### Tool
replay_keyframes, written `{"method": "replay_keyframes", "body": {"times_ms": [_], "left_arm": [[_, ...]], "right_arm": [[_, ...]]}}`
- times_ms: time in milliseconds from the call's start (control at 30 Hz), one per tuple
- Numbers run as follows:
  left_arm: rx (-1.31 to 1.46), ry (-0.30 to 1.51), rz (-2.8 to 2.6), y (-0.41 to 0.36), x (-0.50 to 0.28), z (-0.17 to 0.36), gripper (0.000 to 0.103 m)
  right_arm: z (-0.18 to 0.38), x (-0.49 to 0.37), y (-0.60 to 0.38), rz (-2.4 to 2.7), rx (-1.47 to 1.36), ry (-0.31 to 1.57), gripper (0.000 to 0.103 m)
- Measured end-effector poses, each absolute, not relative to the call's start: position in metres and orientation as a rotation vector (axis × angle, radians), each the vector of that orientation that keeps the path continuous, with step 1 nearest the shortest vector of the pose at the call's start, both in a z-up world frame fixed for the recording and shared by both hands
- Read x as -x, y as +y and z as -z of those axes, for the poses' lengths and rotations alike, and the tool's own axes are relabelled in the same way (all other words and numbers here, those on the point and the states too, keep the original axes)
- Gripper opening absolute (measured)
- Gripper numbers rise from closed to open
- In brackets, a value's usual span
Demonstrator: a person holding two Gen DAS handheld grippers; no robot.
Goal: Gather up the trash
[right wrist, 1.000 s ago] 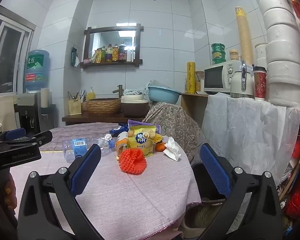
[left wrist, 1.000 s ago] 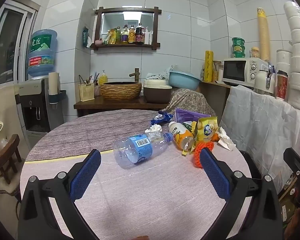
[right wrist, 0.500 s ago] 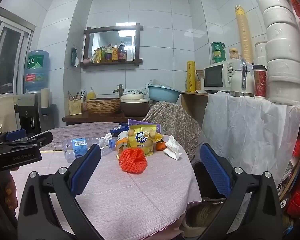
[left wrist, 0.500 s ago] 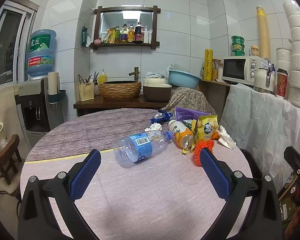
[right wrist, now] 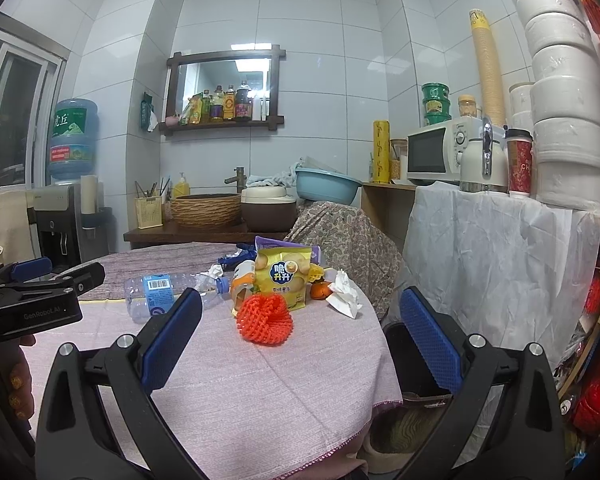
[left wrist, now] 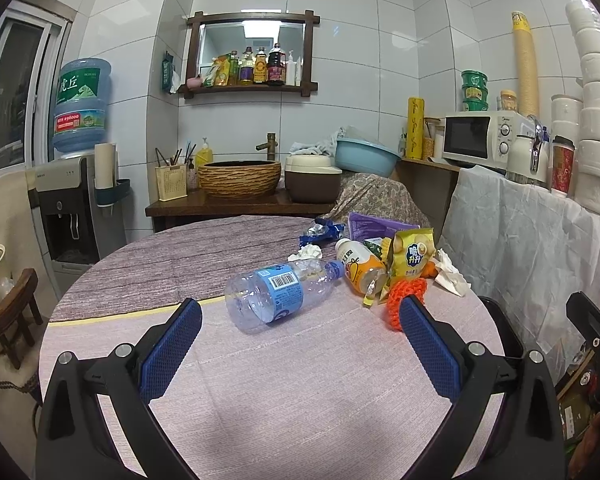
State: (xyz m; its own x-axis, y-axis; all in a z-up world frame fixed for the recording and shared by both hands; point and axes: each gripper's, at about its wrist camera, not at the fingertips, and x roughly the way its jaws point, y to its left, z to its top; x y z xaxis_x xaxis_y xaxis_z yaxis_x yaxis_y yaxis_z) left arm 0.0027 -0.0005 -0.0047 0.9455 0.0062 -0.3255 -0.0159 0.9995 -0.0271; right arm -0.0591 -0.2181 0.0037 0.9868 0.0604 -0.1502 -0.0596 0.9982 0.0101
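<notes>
Both grippers gape, empty; clear bottle lies ahead.

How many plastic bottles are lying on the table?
2. A clear water bottle lies on its side mid-table; an orange drink bottle lies just right of its cap, against the snack bag. Others may be hidden.

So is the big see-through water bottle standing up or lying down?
Lying down. The clear bottle rests on its side on the table, blue cap pointing toward the snack pile. It looks empty, and neither gripper touches it.
</notes>
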Motion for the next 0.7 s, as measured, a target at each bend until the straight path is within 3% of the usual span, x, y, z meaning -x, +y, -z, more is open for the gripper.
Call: {"method": "replay_keyframes", "body": {"times_ms": [700], "left_arm": [[0.029, 0.333, -0.012, -0.0006, -0.0013, 0.0034, 0.098]], "right_arm": [[-0.0014, 0.0587, -0.2194, -0.06, -0.009, 0.157, 0.098]]}}
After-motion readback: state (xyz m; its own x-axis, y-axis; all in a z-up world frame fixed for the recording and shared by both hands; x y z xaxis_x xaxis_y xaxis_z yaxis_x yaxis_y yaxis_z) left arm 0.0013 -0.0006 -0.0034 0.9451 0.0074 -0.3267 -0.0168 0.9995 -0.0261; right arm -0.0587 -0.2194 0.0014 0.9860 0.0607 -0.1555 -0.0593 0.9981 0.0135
